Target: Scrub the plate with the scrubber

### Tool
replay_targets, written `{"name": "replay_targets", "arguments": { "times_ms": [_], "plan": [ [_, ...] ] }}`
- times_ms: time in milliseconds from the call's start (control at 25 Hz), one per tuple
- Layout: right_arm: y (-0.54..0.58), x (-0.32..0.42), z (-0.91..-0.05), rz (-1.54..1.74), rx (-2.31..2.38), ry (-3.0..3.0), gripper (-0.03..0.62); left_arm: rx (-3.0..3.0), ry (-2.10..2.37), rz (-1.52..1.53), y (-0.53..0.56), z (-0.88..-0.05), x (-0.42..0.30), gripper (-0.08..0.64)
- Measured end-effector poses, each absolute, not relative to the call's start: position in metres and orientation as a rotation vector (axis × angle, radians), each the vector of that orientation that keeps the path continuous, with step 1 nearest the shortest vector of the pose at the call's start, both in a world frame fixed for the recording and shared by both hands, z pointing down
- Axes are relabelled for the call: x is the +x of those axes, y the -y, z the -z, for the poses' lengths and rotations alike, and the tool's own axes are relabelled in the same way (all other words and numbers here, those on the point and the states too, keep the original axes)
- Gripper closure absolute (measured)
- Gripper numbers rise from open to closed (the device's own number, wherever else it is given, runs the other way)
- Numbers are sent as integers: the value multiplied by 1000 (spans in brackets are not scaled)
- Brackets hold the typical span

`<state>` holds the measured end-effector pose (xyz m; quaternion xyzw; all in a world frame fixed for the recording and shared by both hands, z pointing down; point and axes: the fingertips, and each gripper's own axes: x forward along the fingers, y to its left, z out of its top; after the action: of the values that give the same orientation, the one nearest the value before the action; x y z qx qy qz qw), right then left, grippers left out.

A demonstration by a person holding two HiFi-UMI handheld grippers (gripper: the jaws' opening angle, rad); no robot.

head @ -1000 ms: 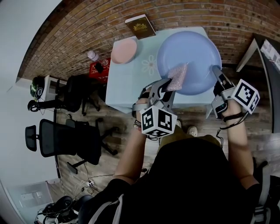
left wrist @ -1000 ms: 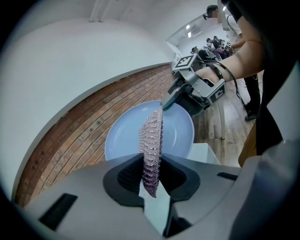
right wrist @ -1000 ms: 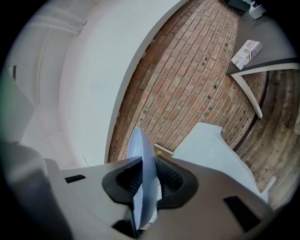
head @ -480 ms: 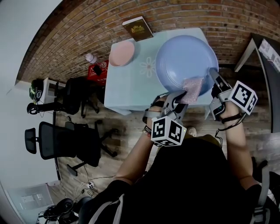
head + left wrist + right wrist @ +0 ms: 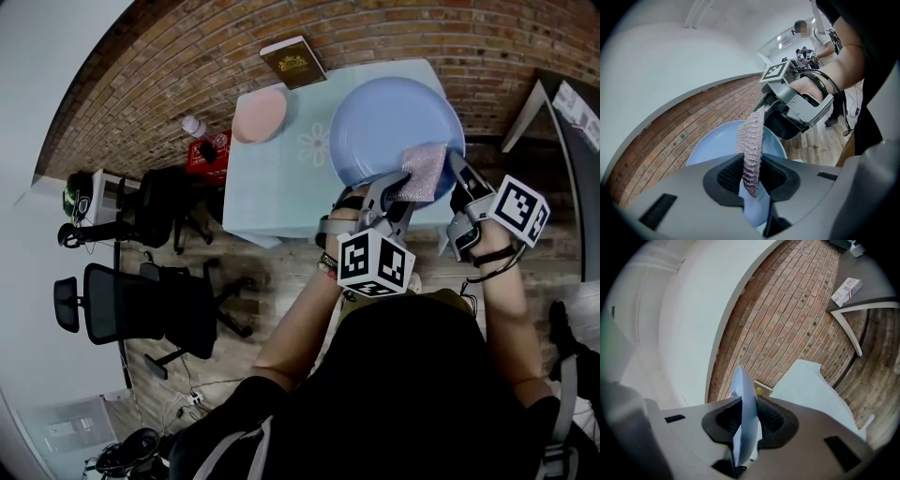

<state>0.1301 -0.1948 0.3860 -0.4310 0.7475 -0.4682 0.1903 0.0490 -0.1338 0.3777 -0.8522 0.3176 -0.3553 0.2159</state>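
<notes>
A large pale-blue plate (image 5: pixel 394 127) is held tilted above the light-blue table (image 5: pixel 272 183). My right gripper (image 5: pixel 458 164) is shut on the plate's near right rim; in the right gripper view the plate (image 5: pixel 744 416) stands edge-on between the pads. My left gripper (image 5: pixel 394 199) is shut on a pinkish mesh scrubber (image 5: pixel 421 172), which lies against the plate's near edge next to the right gripper. In the left gripper view the scrubber (image 5: pixel 751 150) sticks up from the jaws in front of the plate (image 5: pixel 717 145), with the right gripper (image 5: pixel 799 105) just behind it.
A pink plate (image 5: pixel 260 114) and a brown book (image 5: pixel 294 61) lie at the table's far side. A brick-patterned floor surrounds the table. Black office chairs (image 5: pixel 141 295) stand to the left. A bottle (image 5: pixel 194 126) and a red item (image 5: pixel 208 153) sit on the floor.
My left gripper has carried the scrubber rightward and toward me across the plate, from its middle to the near right edge. The plate has shifted slightly left; the right gripper keeps its hold.
</notes>
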Motion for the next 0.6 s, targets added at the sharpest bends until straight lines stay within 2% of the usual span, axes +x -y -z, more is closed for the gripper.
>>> {"name": "replay_targets", "arguments": {
  "times_ms": [280,600],
  "plan": [
    [190,130,-387,1317,-1187,-2119,506,-2309,-946,997,161,-367,47,473],
    [191,136,-384,1309,-1172,-2095,505,-2235,-1055,1105,182,-370,9,472]
  ]
}}
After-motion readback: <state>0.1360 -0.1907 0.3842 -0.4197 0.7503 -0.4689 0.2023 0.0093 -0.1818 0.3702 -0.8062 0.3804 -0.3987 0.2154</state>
